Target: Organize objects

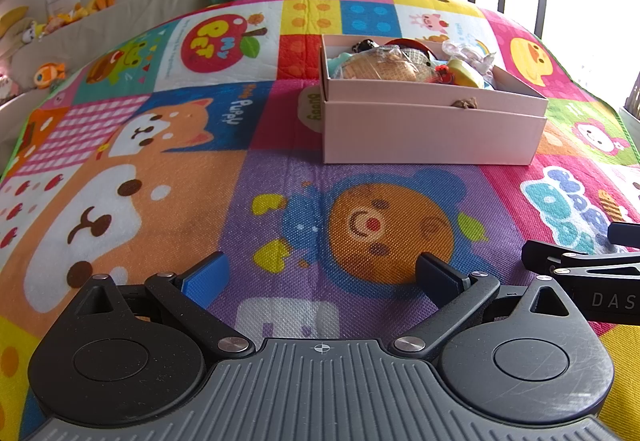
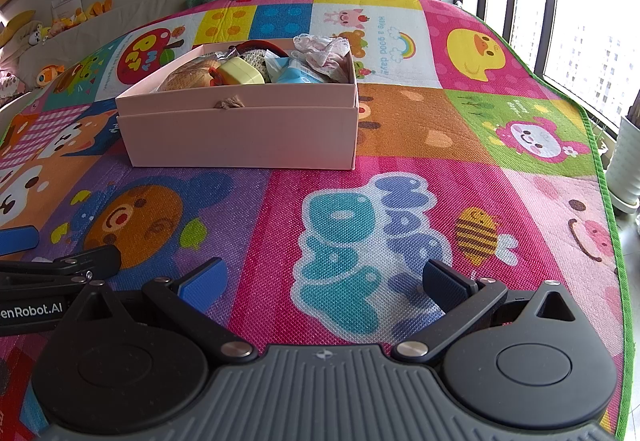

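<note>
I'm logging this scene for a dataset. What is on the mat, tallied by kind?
Pink box: 1
Gripper, open and empty: 2 (left gripper, right gripper)
Loose items on the play mat outside the box: 0
Total: 3

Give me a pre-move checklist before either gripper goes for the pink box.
1. Left gripper open and holding nothing: ok.
2. Right gripper open and holding nothing: ok.
3. Path over the play mat from both grippers to the pink box free of loose items: ok, only printed pictures lie between.
4. Box sitting flat on the mat with its top open: ok.
5. Contents inside the walls: not ok, the lacy white fabric rises above the far right rim.
6. Room left in the box for more items: cannot tell, the yellow block and wrapped round item already crowd it.
</note>
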